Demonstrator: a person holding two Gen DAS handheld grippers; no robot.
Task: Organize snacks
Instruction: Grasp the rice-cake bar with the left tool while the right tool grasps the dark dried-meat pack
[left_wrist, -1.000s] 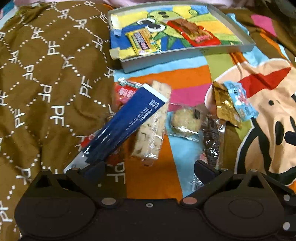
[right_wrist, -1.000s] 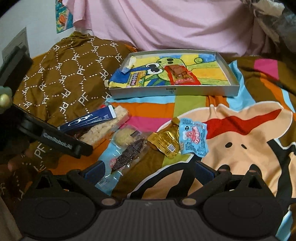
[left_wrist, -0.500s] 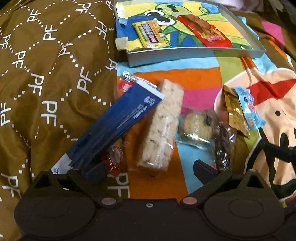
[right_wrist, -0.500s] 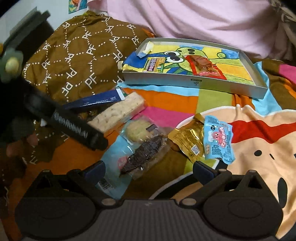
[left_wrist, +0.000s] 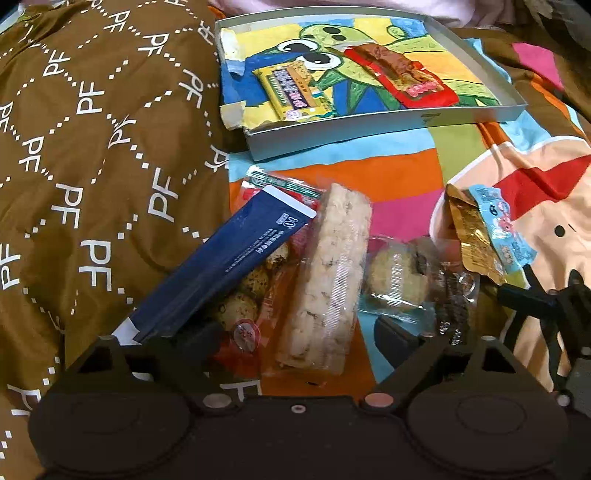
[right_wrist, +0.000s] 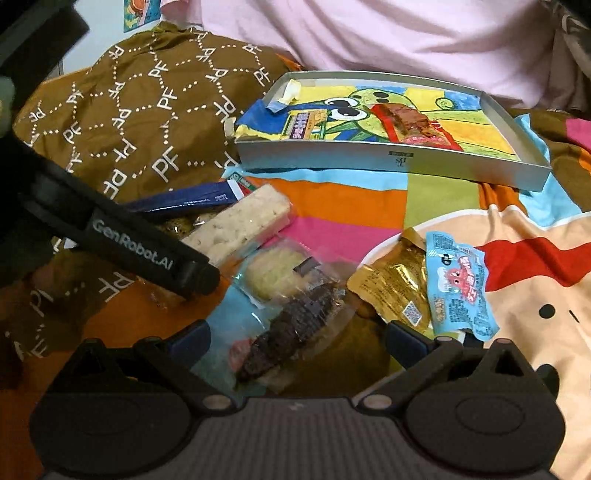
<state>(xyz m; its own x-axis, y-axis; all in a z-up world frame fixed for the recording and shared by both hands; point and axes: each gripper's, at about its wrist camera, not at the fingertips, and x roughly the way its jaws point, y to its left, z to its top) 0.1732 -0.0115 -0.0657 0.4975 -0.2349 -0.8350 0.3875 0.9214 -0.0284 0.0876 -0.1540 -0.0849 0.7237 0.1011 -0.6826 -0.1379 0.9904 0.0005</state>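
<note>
Left gripper (left_wrist: 293, 334) open but just been closing around the near end of the pale rice bar (left_wrist: 325, 280), pads not pressing yet, so best to square up on the wrapper's long sides and squeeze gently, crumbly stuff. Right gripper (right_wrist: 297, 338) open too, hanging over the dark bar (right_wrist: 291, 328) with the round cookie pack (right_wrist: 275, 271) just beyond; grey tray (right_wrist: 391, 162) at the far side, already holding a yellow pack (left_wrist: 291, 92) and a red one (left_wrist: 402, 75). Watch the blue box (left_wrist: 221, 266) leaning over the red snack bag (left_wrist: 255, 288) right beside the rice bar on the left, easy to snag, plus gold packet (right_wrist: 391, 288) and light blue packet (right_wrist: 456, 284) off to the right.
</note>
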